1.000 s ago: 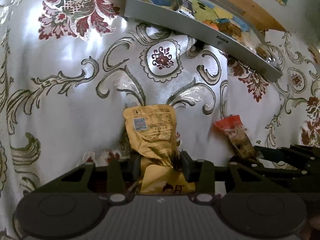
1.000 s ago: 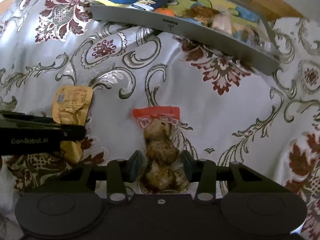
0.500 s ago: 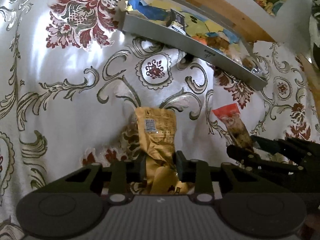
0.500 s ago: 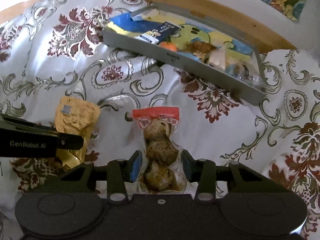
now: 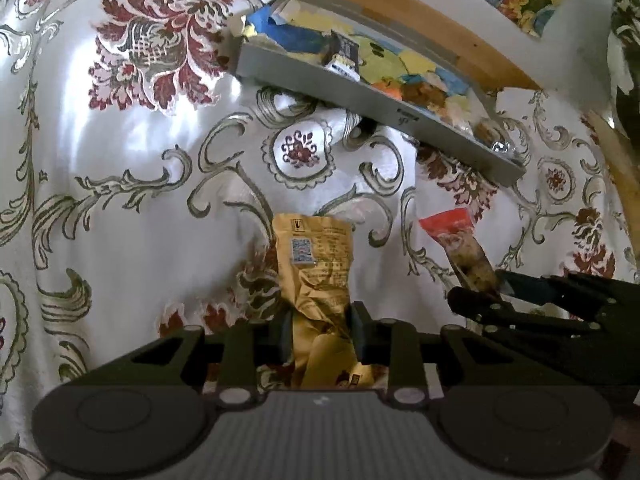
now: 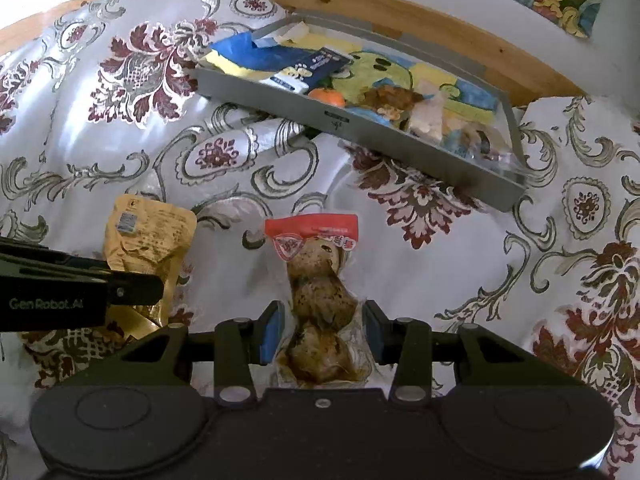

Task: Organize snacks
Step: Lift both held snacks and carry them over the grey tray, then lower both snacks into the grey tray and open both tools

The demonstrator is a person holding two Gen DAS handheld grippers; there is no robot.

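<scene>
Carrying | left gripper (image 5: 318,334) clenching gold pouch (image 5: 316,264) | right gripper (image 6: 323,334) bracketing egg pack (image 6: 320,300), clamp uncertain | lifting both level toward grey tray (image 6: 400,140), clearing rim before releasing

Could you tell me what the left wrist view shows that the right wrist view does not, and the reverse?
Only the left wrist view shows the left gripper shut on the crumpled gold snack pouch, with the pouch's lower end between its fingers.

Only the right wrist view shows the right gripper closed around the clear egg pack with the red header, plus the orange fruit in the tray.

Both show the two packs, the grey tray of snacks beyond them, the floral cloth and the wooden edge.
</scene>
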